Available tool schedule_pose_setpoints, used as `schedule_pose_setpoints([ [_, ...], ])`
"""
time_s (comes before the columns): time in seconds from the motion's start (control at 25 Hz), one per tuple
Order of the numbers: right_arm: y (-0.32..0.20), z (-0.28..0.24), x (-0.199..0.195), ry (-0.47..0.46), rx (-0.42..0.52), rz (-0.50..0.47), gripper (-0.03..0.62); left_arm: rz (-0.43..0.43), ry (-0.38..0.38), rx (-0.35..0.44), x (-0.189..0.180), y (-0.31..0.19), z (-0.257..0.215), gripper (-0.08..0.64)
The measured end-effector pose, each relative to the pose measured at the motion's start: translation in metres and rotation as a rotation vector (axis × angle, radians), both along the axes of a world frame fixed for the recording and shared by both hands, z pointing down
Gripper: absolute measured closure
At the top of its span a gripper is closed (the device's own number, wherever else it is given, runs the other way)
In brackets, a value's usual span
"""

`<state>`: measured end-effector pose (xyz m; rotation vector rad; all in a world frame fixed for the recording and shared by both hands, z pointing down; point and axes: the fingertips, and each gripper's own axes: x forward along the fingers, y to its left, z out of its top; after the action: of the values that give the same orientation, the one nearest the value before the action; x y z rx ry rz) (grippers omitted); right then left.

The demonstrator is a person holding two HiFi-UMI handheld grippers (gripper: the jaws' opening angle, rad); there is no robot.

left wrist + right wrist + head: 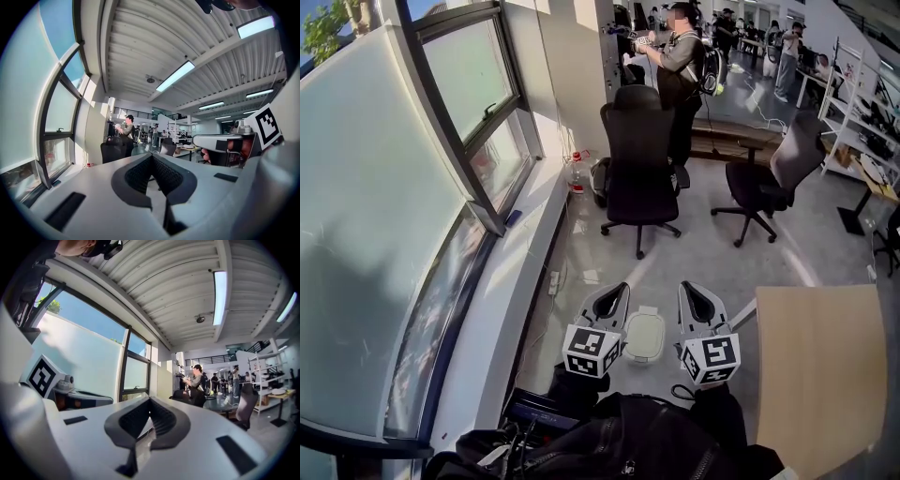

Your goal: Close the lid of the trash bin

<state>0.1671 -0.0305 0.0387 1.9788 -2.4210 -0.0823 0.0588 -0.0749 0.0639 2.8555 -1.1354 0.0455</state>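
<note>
Left tool (151,155) is seen in its own view with jaws brought together at the tips, nothing caught between the ribbed pads. Right tool (149,399) is read the same way: jaws closed tip to tip, nothing held. In the head view both tools are held low and side by side, pointed away from the body, marker cubes toward the camera. Trash bin (644,336) is found on the floor (712,262) between the two tools and below them, touched by neither; it is seen from straight above as a white rounded shape, and whether its lid is up or down cannot be told. A wooden tabletop (820,375) is noted just to the right. A black office chair (639,155) and a grey chair (773,173) are placed farther out on the floor, well apart from the bin. A person (680,66) is observed standing behind the black chair. A large window (394,234) is recorded along the left side, with a red-capped bottle (577,173) on the floor beside the sill.
</note>
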Motion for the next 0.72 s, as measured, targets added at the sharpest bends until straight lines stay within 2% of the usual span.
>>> schedule_pose_setpoints([
  [0.24,0.007,-0.002,0.004,-0.013,0.004,0.033,0.588,-0.009,0.015,0.000,0.000,0.000,-0.005,0.558],
  [0.72,0.008,-0.007,0.007,-0.014,0.015,0.041,0.588,-0.006,0.019,-0.010,0.004,0.000,-0.005,0.558],
])
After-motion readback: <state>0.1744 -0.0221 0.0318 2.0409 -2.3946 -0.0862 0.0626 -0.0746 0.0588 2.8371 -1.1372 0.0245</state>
